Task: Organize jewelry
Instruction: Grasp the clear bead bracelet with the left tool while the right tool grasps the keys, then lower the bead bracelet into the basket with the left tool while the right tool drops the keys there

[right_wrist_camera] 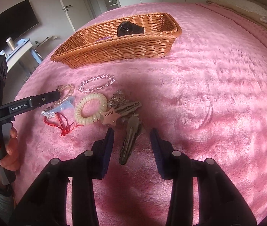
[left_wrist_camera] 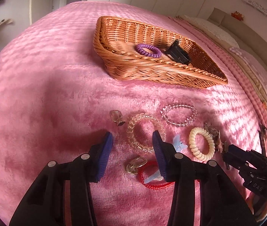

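Wicker basket (left_wrist_camera: pixel 152 69) sits on the pink blanket (left_wrist_camera: pixel 39 75) as the drop target; it already holds a purple coil hair tie (left_wrist_camera: pixel 148 50) and a black claw clip (left_wrist_camera: pixel 177 54), so sorting looks partly done. Everything else lies loose in a cluster on the near side of the basket, well apart from it, probably laid out flat so each piece can be pinched singly. Left gripper (left_wrist_camera: pixel 132 148) hangs low over that cluster, jaws spread wide and empty; they bracket the clear coil hair tie (left_wrist_camera: pixel 144 133), which is my guess for its next pick. Nearer than that tie: a small clear clip (left_wrist_camera: pixel 134 164) and a red cord bracelet (left_wrist_camera: pixel 152 179) partly under the right-hand finger. Also in the cluster: a clear bead bracelet (left_wrist_camera: pixel 178 114) on the basket side, a cream coil hair tie (left_wrist_camera: pixel 202 144), a light blue clip (left_wrist_camera: pixel 178 145) and a small clear ring-like piece (left_wrist_camera: pixel 116 117). Right gripper (right_wrist_camera: pixel 131 145) is also wide and holding nothing, jaws straddling the bronze snap hair clips (right_wrist_camera: pixel 131 133) that lie just beside the cream coil; a pink star clip (right_wrist_camera: pixel 109 117) touches both. Clips overlap in a pile, so a pinch may lift more than one. Plush pile is soft, so thin clips will need the fingers pressed in.
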`<state>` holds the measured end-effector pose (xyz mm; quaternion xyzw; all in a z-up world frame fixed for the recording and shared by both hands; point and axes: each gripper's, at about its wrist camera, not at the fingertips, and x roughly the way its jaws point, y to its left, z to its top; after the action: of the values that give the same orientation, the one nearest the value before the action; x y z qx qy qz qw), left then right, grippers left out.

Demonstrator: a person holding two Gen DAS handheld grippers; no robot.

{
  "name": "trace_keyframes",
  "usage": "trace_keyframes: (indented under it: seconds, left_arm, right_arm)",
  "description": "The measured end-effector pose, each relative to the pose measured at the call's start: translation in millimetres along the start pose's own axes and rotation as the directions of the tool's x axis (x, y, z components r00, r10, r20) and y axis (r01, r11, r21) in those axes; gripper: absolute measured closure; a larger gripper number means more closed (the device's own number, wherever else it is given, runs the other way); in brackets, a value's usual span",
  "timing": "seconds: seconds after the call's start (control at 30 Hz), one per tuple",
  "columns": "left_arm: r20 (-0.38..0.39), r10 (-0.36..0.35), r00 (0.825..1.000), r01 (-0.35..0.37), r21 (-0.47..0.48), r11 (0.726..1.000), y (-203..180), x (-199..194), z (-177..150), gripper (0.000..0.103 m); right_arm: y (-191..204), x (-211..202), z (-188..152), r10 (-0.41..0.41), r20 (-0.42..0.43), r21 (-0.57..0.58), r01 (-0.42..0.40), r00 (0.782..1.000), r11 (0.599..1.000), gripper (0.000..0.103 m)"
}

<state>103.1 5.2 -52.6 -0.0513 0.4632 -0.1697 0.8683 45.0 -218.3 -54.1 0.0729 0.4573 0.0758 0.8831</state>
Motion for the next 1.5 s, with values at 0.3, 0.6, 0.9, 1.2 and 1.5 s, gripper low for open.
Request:
trace_keyframes:
  seconds: [0.3, 0.6, 0.9, 1.2, 1.5]
  left_arm:
    - [0.008, 0.101, 0.995, -0.101, 0.069, 0.993, -14.6, 3.7, -3.3, 0.08]
    - [0.029, 0.087, 0.996, -0.089, 0.07, 0.994, -14.5, -0.3, -5.7, 0.095]
    - [0.106, 0.013, 0.994, -0.02, 0.071, 0.997, -20.6, -26.2, -8.0, 0.096]
    - [0.242, -0.024, 0.97, -0.002, 0.105, 0.994, -44.7, -76.0, 15.0, 0.096]
    - [0.324, -0.021, 0.946, -0.017, 0.113, 0.994, -51.0, -80.9, 83.3, 0.096]
  right_arm:
    - [14.2, 3.9, -3.9, -0.086, 0.012, -0.065, 0.086, 0.996, 0.994, 0.089]
    - [10.4, -5.5, -6.4, -0.067, 0.022, -0.048, 0.068, 0.998, 0.997, 0.089]
    - [-2.2, -23.9, -7.9, -0.005, 0.033, -0.008, 0.005, 0.999, 1.0, 0.089]
    - [11.6, -74.7, 34.3, 0.012, 0.181, -0.063, 0.0, 0.983, 0.998, 0.089]
    - [21.3, -60.3, 133.7, 0.078, 0.232, -0.093, -0.058, 0.969, 0.994, 0.089]
